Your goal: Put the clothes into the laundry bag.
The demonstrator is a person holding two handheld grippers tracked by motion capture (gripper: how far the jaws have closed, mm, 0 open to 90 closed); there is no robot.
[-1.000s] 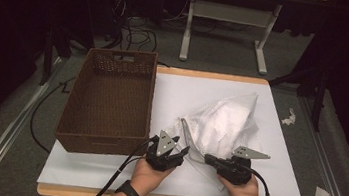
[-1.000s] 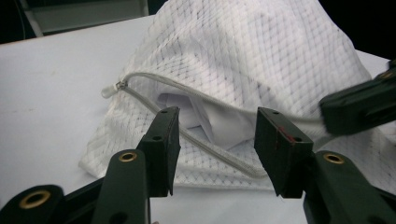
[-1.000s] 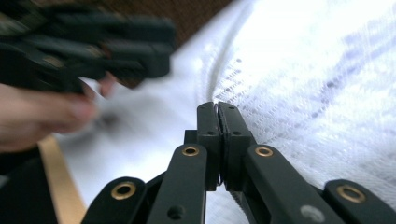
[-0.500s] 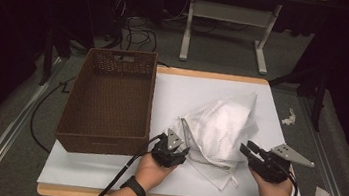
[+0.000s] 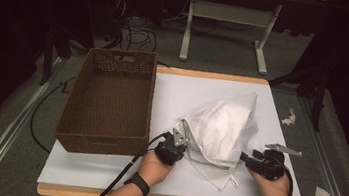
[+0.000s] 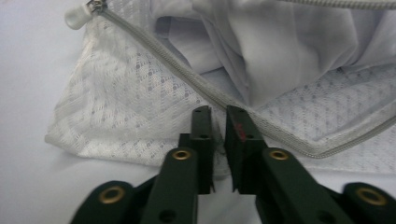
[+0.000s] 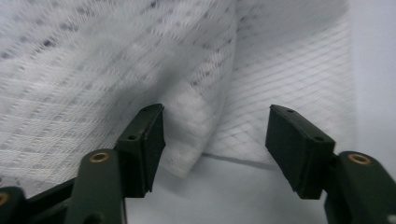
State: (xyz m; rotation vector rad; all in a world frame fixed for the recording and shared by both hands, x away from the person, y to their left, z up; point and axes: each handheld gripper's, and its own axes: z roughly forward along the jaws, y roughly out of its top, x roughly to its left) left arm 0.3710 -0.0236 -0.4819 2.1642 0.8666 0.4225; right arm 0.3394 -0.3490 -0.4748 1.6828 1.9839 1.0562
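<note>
Mesh laundry bag (image 5: 221, 134) sat on the white bench (image 5: 102, 175), just right of the wicker basket (image 5: 111, 100), with white cloth bunched inside and its zipper (image 6: 187, 74) hanging open. Compared to a second earlier, the right hand-held gripper (image 5: 251, 159) had swung out to the bag's right edge and its jaws had just been opening; a fold of mesh lay between them, pads apparently not pressing it, though that view was blurry. The left hand-held gripper (image 5: 177, 141) had just clamped nearly together on the bag's near edge by the zipper.
</note>
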